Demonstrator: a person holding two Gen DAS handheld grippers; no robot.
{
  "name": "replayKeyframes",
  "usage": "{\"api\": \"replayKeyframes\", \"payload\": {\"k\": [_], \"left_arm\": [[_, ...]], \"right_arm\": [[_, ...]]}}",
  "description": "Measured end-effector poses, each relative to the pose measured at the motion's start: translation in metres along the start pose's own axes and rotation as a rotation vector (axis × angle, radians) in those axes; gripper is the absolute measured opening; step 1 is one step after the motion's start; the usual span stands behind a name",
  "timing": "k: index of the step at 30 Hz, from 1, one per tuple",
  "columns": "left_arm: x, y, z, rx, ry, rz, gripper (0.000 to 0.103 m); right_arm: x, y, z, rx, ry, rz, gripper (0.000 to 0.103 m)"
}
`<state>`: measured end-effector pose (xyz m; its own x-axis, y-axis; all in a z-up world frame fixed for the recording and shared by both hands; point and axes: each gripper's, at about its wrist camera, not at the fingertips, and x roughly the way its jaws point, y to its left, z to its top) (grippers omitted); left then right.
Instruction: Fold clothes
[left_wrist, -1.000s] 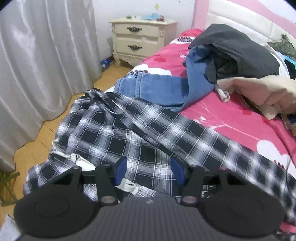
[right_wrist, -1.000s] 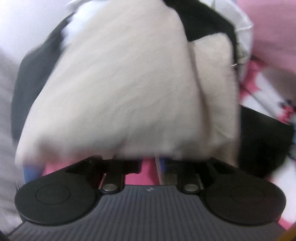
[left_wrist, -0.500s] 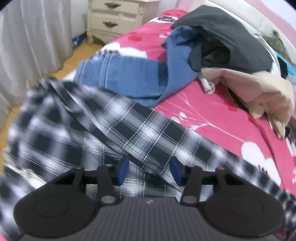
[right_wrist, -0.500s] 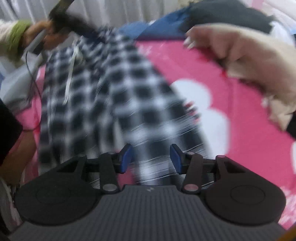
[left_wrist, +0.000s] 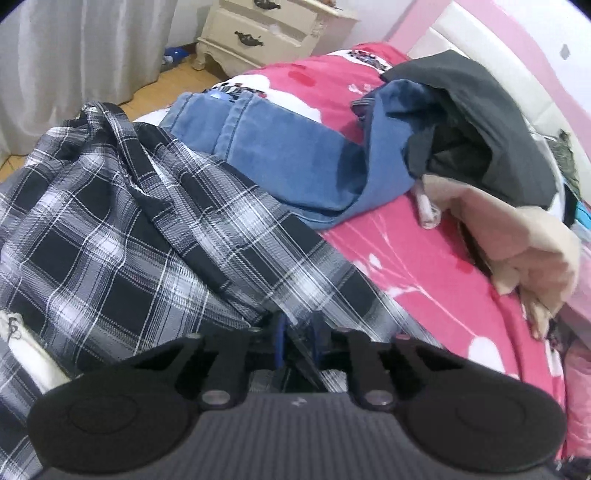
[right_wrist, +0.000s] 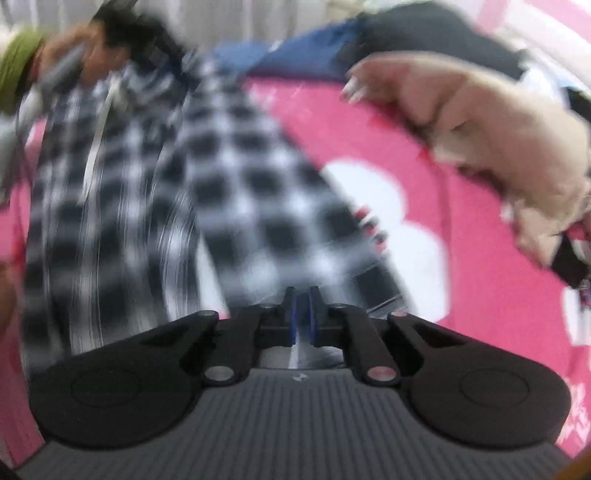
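Grippers pinch plaid trousers (left_wrist: 155, 236) – left gripper (left_wrist: 298, 341) closing on a fold, right gripper (right_wrist: 302, 314) clamped at six o'clock; lift evenly, keeping fabric taut.

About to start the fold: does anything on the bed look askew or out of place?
Yes. The plaid garment lies bunched and twisted in ridges, one end hanging off the bed edge rather than flat. The jeans, dark garment and beige garment sit in a rumpled heap beyond it on the pink bedspread. Nothing looks torn.
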<state>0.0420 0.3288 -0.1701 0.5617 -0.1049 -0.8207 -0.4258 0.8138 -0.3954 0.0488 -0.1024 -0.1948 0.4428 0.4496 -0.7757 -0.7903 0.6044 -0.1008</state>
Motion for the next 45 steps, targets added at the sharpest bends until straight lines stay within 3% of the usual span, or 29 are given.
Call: {"api": "replayKeyframes", "payload": {"k": [2,5,8,9,11,12,13,14,21,29,32,36,38,39,40,45], "left_arm": [[0.000,0.001,-0.003,-0.010,0.018,-0.010,0.033],[0.008,0.000,-0.007,-0.018,0.043,-0.002,0.035],[0.016,-0.002,-0.009,-0.024,0.036,0.011,0.033],[0.017,-0.004,-0.008,-0.026,0.025,0.011,0.031],[0.020,-0.005,-0.007,-0.031,0.007,0.010,0.013],[0.020,-0.006,-0.006,-0.037,-0.003,0.010,0.010],[0.020,-0.007,-0.006,-0.044,-0.013,0.009,0.008],[0.018,-0.008,-0.005,-0.044,-0.027,0.004,0.006],[-0.003,-0.024,0.001,-0.007,-0.142,-0.051,0.005],[0.000,-0.043,0.018,0.024,-0.204,-0.048,0.004],[0.009,-0.049,0.023,0.015,-0.204,-0.055,0.004],[0.019,-0.053,0.028,-0.001,-0.194,-0.059,0.004],[0.023,-0.052,0.030,-0.018,-0.187,-0.062,0.004],[0.025,-0.052,0.031,-0.025,-0.185,-0.065,0.004],[0.027,-0.053,0.032,-0.026,-0.183,-0.065,0.004],[0.031,-0.055,0.032,-0.017,-0.181,-0.050,0.005]], "right_arm": [[-0.003,-0.006,-0.001,0.019,-0.010,-0.018,0.004],[-0.004,-0.001,-0.008,0.015,-0.005,0.051,0.006],[0.004,0.023,-0.016,-0.086,0.019,0.077,0.011],[0.010,0.031,-0.019,-0.126,0.033,0.066,0.018],[0.025,0.040,-0.028,-0.184,0.070,0.044,0.023],[0.028,0.040,-0.030,-0.188,0.076,0.043,0.020],[0.031,0.039,-0.032,-0.189,0.078,0.045,0.010],[0.028,0.037,-0.030,-0.169,0.067,0.041,0.002],[-0.015,0.007,-0.011,-0.012,-0.063,-0.018,0.002],[-0.013,-0.051,0.002,0.147,-0.121,-0.103,0.000],[-0.011,-0.072,0.009,0.224,-0.140,-0.078,0.000],[-0.011,-0.050,0.005,0.202,-0.134,0.078,0.005],[-0.007,-0.024,-0.005,0.119,-0.089,0.101,0.023],[-0.005,-0.012,-0.011,0.081,-0.066,0.097,0.039],[-0.003,-0.002,-0.019,0.045,-0.043,0.092,0.044],[-0.001,0.028,-0.057,-0.118,0.034,-0.008,0.041]]}}
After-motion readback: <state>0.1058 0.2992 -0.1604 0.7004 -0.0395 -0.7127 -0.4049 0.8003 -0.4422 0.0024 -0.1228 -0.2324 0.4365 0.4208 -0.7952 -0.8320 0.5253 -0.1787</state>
